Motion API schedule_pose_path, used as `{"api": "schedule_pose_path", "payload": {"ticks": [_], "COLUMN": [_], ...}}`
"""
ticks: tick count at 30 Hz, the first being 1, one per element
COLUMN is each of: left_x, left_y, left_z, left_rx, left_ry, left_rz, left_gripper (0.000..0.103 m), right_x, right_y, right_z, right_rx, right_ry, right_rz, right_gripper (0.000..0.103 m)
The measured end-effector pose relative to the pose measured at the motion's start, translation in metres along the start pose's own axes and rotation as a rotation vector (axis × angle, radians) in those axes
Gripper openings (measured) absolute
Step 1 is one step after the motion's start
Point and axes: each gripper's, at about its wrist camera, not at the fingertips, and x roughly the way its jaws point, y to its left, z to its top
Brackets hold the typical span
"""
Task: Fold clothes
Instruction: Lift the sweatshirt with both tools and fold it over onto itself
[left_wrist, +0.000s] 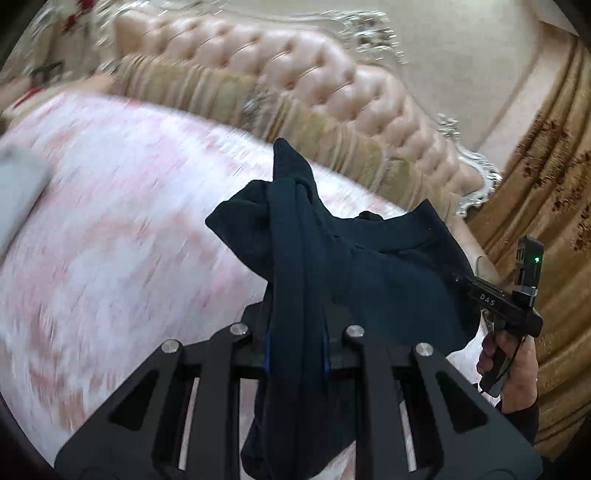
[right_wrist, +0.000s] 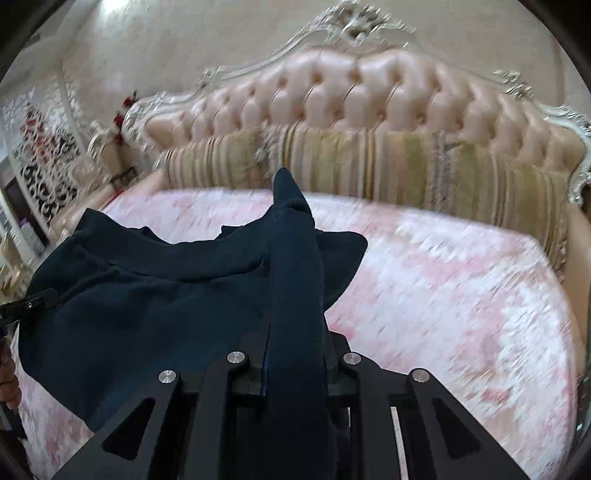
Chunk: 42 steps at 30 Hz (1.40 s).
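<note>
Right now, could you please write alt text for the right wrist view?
The right gripper is closed on a dark navy garment, which drapes leftward above a pink-and-white bedspread. Behind it are striped pillows and a tufted pink headboard; the background is motion-blurred.

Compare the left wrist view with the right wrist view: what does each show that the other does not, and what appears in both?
Only the left wrist view shows the gold patterned curtain, a pale grey cloth at the bed's edge, and the other claw's handle with its green light.

Only the right wrist view shows the white lattice screen with red flowers.

Both show the dark navy garment clamped in each claw, the left claw and the right claw, above the pink and white bedspread, with the tufted pink headboard behind.
</note>
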Motion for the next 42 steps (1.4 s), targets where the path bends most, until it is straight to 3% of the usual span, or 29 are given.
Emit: {"api": "schedule_pose_path", "payload": {"ticks": [4, 6, 12, 19, 27, 33, 36, 41, 42], "left_x": [0.001, -0.005, -0.071, -0.157, -0.222, -0.237, -0.233, -0.199, -0.195], "left_y": [0.029, 0.036, 0.051, 0.132, 0.239, 0.291, 0.314, 0.334, 0.336], "left_z": [-0.034, -0.04, -0.018, 0.012, 0.01, -0.009, -0.025, -0.037, -0.038], "left_rx": [-0.07, -0.082, -0.062, -0.159, -0.335, -0.46, -0.532, -0.523, -0.514], "left_ry": [0.054, 0.054, -0.059, -0.181, -0.271, -0.314, -0.298, -0.211, -0.194], "left_rz": [0.032, 0.021, 0.087, 0.239, 0.424, 0.529, 0.535, 0.596, 0.608], "left_gripper": [0.021, 0.02, 0.02, 0.02, 0.02, 0.02, 0.02, 0.022, 0.025], "right_x": [0.039, 0.043, 0.034, 0.077, 0.149, 0.194, 0.225, 0.278, 0.286], "right_y": [0.021, 0.031, 0.103, 0.261, 0.467, 0.56, 0.593, 0.596, 0.592], "right_z": [-0.028, -0.028, 0.033, 0.112, 0.159, 0.156, 0.144, 0.116, 0.114], "right_rx": [-0.028, -0.04, -0.145, -0.308, -0.502, -0.644, -0.696, -0.727, -0.716], "right_ry": [0.104, 0.109, 0.055, 0.037, 0.062, 0.077, 0.099, 0.141, 0.143], "right_rz": [-0.004, -0.034, -0.009, 0.087, 0.225, 0.27, 0.277, 0.218, 0.22], "right_gripper": [0.018, 0.018, 0.018, 0.018, 0.018, 0.018, 0.018, 0.018, 0.022]}}
